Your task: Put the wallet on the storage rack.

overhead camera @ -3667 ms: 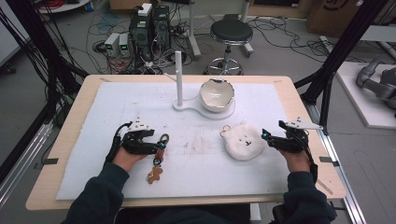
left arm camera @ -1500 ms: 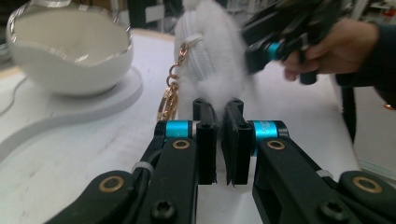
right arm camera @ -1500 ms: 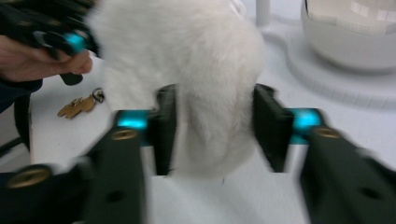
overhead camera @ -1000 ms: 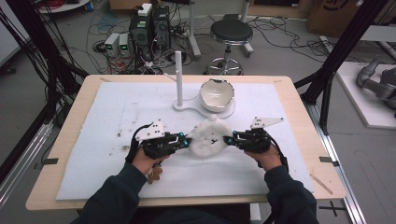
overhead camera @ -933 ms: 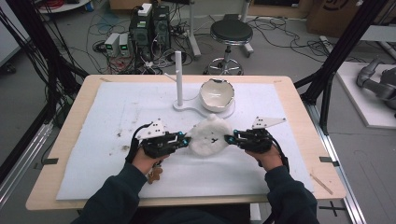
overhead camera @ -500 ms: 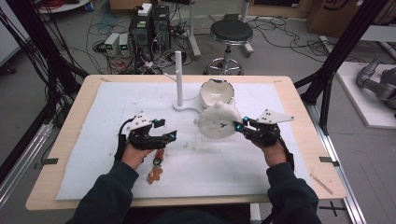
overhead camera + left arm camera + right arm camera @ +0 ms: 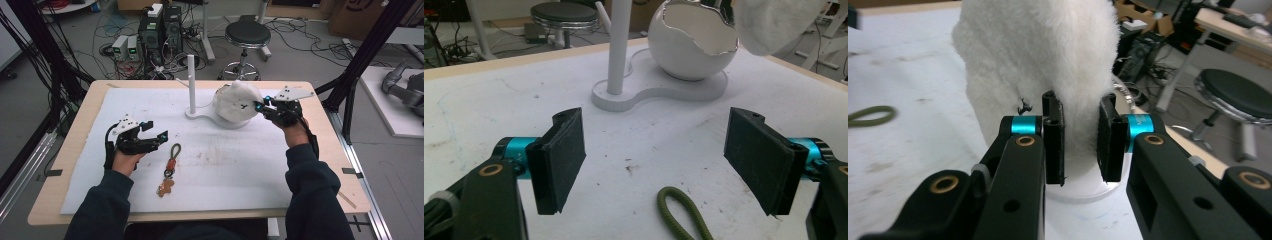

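Keychain [image 7: 168,170] lying lower centre, untouched. Left gripper [image 7: 156,138] mid-left, jaws wide, empty. Right gripper [image 7: 261,106] upper right, pinching white plush toy [image 7: 235,100] right over egg-shaped bowl [image 7: 691,47]. Looks like drop-in step; next: lower, release.

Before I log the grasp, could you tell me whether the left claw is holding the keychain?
No, the left claw stands wide open with nothing between its jaws, and the keychain's green loop lies on the mat below.

Beyond the wooden counter [image 7: 75,125], a grey floor [image 7: 320,55] strewn with cables carries a round black stool [image 7: 245,34], stacked electronics boxes [image 7: 160,25] and black frame posts [image 7: 372,47].
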`<move>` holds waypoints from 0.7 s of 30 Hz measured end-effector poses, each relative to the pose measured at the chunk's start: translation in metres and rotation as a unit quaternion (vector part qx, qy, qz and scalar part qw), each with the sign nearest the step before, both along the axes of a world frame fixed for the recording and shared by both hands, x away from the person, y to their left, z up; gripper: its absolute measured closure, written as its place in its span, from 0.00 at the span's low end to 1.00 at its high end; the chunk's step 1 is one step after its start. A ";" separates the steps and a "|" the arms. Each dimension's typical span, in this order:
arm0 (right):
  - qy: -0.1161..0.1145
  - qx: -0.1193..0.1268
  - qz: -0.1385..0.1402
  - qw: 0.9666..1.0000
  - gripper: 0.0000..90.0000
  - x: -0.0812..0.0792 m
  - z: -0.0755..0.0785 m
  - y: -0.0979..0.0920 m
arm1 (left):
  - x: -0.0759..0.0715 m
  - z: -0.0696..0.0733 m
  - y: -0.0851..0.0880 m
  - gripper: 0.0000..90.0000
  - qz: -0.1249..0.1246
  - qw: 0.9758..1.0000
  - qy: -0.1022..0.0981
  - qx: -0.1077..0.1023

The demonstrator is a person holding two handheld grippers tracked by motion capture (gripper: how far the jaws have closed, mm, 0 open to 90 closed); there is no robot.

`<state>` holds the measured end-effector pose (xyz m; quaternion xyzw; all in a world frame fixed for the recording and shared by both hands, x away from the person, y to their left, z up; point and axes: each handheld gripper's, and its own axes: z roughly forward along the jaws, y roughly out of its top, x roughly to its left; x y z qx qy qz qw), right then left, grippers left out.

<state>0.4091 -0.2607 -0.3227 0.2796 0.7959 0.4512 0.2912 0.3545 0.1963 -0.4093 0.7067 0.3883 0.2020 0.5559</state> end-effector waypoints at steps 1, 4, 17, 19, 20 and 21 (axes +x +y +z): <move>0.000 0.000 0.000 1.000 0.86 0.000 0.000 0.000 | 0.000 0.000 0.000 0.27 0.001 1.000 0.002 0.000; -0.015 -0.020 -0.019 1.000 0.86 0.015 0.001 0.002 | 0.001 -0.001 -0.001 0.27 0.000 1.000 0.004 -0.002; -0.104 -0.144 -0.060 0.982 0.86 0.056 -0.015 0.027 | 0.001 -0.004 0.001 0.27 -0.002 1.000 0.014 -0.006; -0.103 -0.166 -0.055 0.979 0.86 0.058 -0.020 0.032 | 0.001 -0.004 0.001 0.27 -0.002 1.000 0.014 -0.006; -0.102 -0.172 -0.051 0.978 0.86 0.058 -0.023 0.034 | 0.001 -0.004 0.001 0.28 -0.002 1.000 0.014 -0.008; -0.102 -0.177 -0.049 0.978 0.86 0.059 -0.024 0.036 | 0.001 -0.004 0.001 0.28 -0.002 1.000 0.015 -0.008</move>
